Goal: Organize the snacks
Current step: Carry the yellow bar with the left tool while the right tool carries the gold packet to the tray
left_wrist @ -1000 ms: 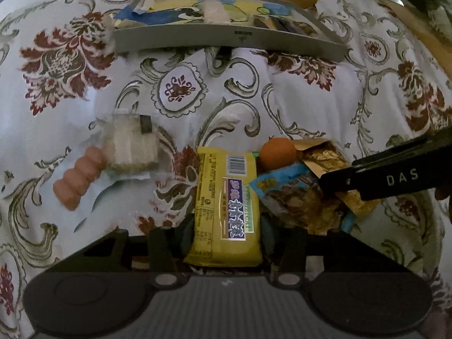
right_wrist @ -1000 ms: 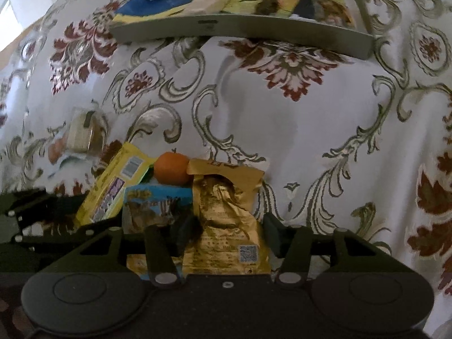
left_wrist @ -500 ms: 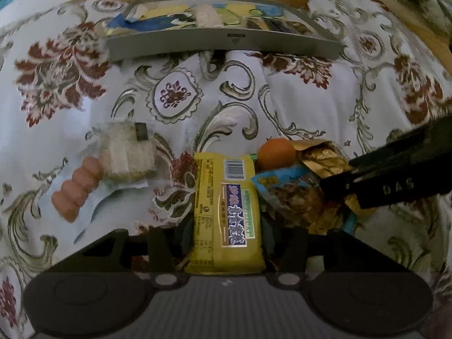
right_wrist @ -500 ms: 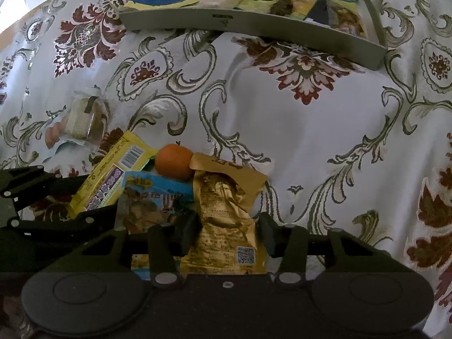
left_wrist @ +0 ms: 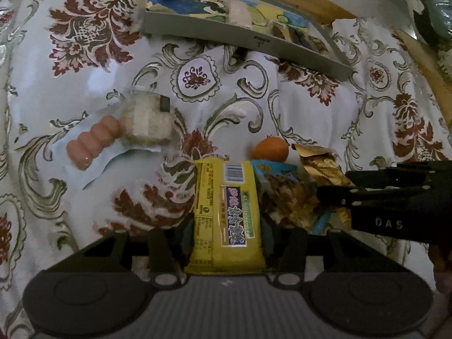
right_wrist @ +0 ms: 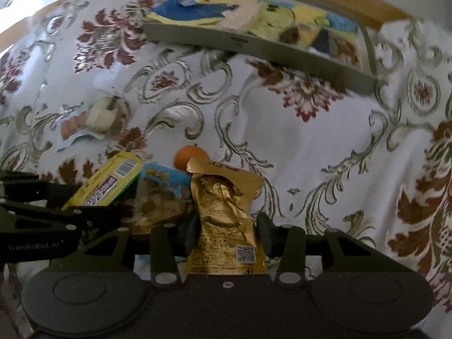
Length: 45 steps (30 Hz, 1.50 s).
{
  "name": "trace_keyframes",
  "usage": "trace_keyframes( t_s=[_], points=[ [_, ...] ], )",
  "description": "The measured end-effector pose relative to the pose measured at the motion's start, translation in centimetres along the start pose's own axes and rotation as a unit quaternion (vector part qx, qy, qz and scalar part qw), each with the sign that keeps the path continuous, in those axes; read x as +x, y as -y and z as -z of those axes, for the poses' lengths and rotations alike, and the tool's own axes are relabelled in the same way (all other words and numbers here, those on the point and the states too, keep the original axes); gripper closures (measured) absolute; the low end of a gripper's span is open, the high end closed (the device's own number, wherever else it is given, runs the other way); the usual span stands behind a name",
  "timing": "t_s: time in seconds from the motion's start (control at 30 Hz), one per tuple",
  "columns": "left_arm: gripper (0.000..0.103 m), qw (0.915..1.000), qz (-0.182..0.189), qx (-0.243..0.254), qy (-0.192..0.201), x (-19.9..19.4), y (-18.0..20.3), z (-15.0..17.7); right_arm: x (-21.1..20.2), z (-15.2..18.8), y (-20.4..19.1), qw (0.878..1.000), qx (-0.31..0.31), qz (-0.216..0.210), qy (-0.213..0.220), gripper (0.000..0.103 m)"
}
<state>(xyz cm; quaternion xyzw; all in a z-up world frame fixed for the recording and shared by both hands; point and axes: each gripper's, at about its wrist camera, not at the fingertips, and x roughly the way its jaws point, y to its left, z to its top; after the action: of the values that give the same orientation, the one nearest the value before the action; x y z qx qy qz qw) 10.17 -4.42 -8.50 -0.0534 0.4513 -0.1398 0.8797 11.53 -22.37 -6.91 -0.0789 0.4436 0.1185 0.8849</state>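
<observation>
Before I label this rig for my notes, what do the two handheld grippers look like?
Both are matte black, each with two rounded discs at the base and angular linkages to the fingers. The right gripper carries white lettering "DAS"; the left gripper reads "GenRobot.AI". No cables or sleeves visible.

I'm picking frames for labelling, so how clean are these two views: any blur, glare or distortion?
Left wrist view: sharp, the print on the yellow snack packet is readable; fisheye bends the grey tray; corners are dark.
Right wrist view: motion blur smears the tray and the floral tablecloth; the gold foil pouch stays fairly crisp; bright glare at the top left.
</observation>
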Motion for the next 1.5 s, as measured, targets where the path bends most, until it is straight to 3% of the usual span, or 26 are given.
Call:
trace_keyframes(
  t_s=[0.57,0.77,1.0,1.23,1.37,1.5],
  points=[
    [0.052,0.9981,0.023,-0.054,0.022,-5.0,-0.8,2.5,-8.0,1.3,-2.4,0.987,0.022,0.009,0.157,0.057],
    [0.052,0.9969,0.006,-0.054,0.056,-8.1,-0.7,2.8,-10.5,1.5,-3.6,0.98,0.017,-0.009,0.199,0.057],
    [0.052,0.9918,-0.001,-0.05,0.118,-12.7,0.7,1.0,-14.4,1.1,-4.4,0.971,0.024,-0.009,0.236,0.057],
    [0.052,0.987,-0.015,-0.048,0.153,-16.1,2.4,-0.8,-17.8,0.4,-3.7,0.961,0.077,-0.01,0.264,0.056],
    [0.052,0.9837,-0.011,-0.044,0.174,-17.8,3.1,-2.7,-19.9,-1.5,-3.6,0.952,0.099,-0.01,0.288,0.056],
    [0.052,0.9802,-0.005,-0.058,0.189,-18.3,2.8,-5.6,-21.3,-4.2,-3.3,0.946,0.083,0.004,0.314,0.056]
  ],
)
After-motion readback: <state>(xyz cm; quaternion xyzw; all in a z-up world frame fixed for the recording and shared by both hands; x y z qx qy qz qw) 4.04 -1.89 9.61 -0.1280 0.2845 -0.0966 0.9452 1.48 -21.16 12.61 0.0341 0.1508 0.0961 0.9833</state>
